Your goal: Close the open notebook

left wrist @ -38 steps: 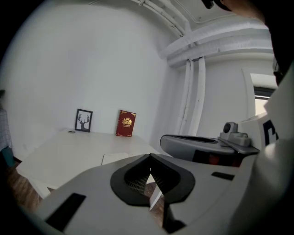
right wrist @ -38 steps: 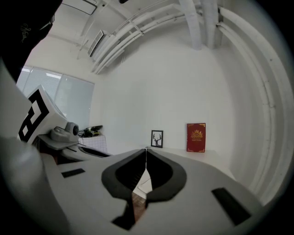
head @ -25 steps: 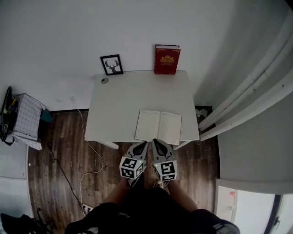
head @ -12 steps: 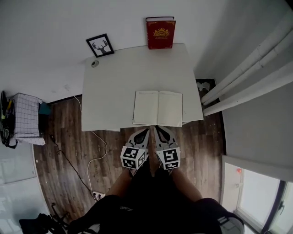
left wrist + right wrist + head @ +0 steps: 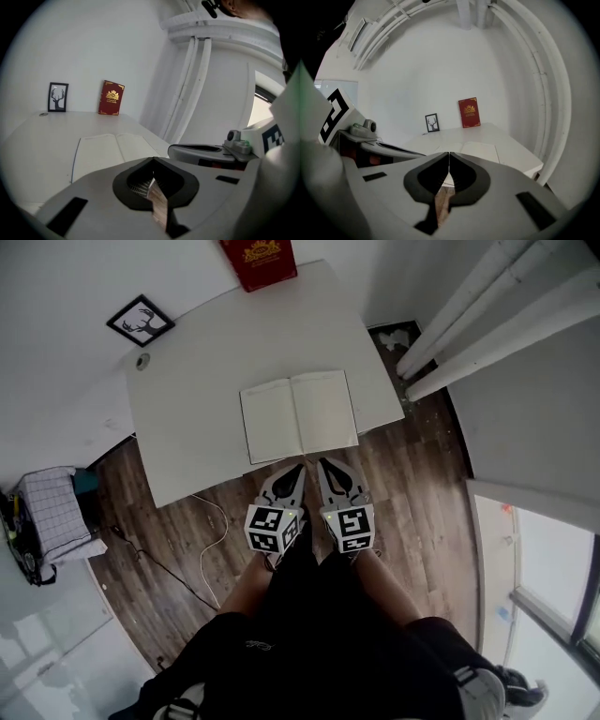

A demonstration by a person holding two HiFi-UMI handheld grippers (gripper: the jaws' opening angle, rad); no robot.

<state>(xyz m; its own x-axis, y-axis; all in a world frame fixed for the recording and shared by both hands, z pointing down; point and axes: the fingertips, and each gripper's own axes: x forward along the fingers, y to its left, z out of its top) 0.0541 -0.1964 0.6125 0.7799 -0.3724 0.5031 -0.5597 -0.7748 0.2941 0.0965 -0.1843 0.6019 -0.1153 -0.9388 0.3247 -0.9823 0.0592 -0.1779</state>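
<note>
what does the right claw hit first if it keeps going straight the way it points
The right claw would probably meet the near edge of the open notebook; depth is unclear, so the table might come first.

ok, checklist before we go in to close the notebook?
1. The notebook lies open and flat on the table: ok.
2. Nothing resting on its pages: ok.
3. The left claw open to take a cover: not ok, shut.
4. The right claw open: not ok, shut.
5. Claws at the notebook: not ok, both short of its near edge.
6. The red book clear of the cover's swing: ok.
</note>
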